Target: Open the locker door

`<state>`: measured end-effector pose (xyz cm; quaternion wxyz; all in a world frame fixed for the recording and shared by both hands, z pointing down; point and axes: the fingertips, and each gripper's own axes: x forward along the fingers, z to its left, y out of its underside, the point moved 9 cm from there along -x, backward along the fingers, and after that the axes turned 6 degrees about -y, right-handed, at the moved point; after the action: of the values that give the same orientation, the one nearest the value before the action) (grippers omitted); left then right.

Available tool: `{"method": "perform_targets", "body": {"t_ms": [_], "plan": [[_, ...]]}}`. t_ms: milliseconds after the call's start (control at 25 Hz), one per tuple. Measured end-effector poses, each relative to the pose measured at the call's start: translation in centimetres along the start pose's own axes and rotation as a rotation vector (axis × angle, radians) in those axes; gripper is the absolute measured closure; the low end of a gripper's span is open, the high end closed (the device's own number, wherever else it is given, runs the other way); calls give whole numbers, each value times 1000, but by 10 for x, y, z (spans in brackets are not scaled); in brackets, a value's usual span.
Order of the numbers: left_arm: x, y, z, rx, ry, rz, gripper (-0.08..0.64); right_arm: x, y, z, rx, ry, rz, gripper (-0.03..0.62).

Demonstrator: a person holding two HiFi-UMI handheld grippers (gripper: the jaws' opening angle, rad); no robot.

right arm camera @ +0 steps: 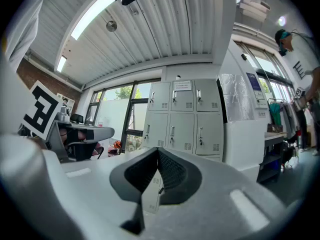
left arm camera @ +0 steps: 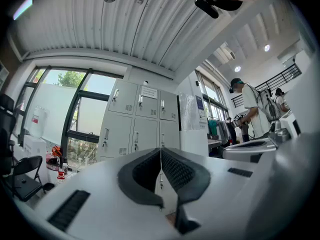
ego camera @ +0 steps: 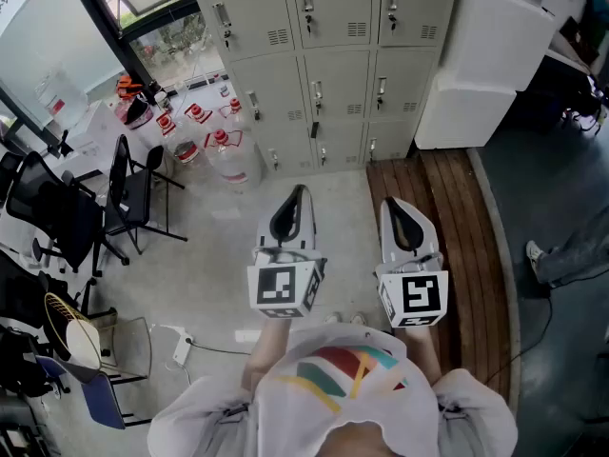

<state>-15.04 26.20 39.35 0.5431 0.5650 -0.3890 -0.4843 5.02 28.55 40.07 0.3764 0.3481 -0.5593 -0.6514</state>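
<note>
A bank of grey lockers stands against the far wall, every door closed, each with a small handle and a vent. The lockers show straight ahead in the left gripper view, and the lockers likewise in the right gripper view, some way off. My left gripper and right gripper are held side by side in front of the person, pointing toward the lockers. Both are shut with nothing between the pads: left gripper, right gripper.
A tall white appliance stands right of the lockers. Water bottles with red caps sit on the floor at the left, near black chairs. A wooden strip runs along the floor on the right. A person stands at the right.
</note>
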Motion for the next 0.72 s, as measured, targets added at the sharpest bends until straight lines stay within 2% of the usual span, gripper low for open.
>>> {"method": "perform_targets", "body": {"t_ms": [160,360,520,720], "plan": [[1,0,-4,3,14,-9,543,-4,2,-2,20,20,-6,588],[1,-3,-11,20,14,-17,543,-3,2,-5,-13,2,17,589],[2,-2,-11,19,-8,-18,543,-5,3,-11,-4,5,14,589],[2,-1,-14,6,-44,-14,543,-13,6,-23,51,-24,-19,588]]}}
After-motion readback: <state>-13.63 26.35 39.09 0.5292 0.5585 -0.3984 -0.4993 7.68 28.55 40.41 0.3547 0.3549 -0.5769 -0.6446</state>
